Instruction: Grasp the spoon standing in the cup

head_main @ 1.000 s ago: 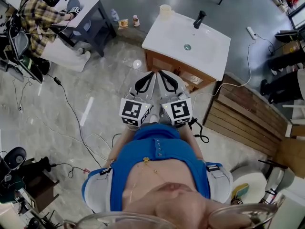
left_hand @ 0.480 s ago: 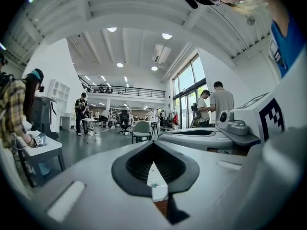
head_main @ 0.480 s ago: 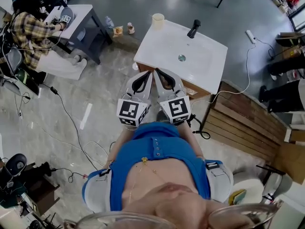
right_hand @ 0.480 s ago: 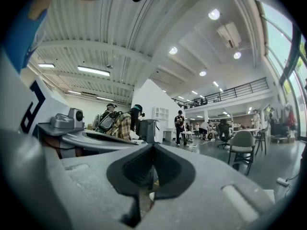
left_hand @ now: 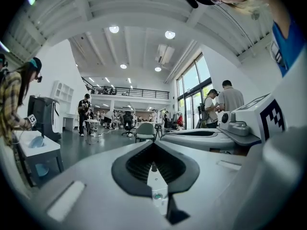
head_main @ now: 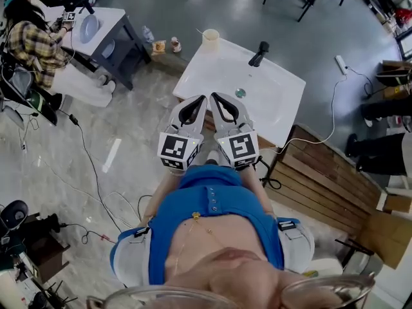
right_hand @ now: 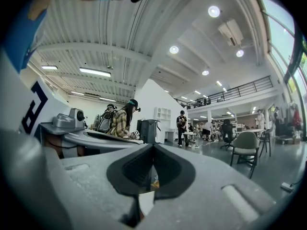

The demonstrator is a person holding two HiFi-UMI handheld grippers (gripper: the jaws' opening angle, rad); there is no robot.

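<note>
Stepped nearer the washbasin [head_main: 270,89] over the last second, bringing its near edge right up under the jaw tips. Holding left gripper [head_main: 201,100] and right gripper [head_main: 215,98] side by side, tight to the chest, both pointed at the washbasin. Each closed tip to tip with nothing between the pads; probably carried that way for the walk-up, not yet readied for a grasp. Cup [head_main: 210,39] on the washbasin's far left corner, left of the tap [head_main: 259,52], well apart from both grippers. Spoon [head_main: 201,33] standing in it, thin handle leaning out to the left. Approach only, by the look of it. Next: open one gripper and reach across the washbasin, past the drain [head_main: 240,93], to that handle. Slim and upright, so apt to tip the cup if nudged sideways.
</note>
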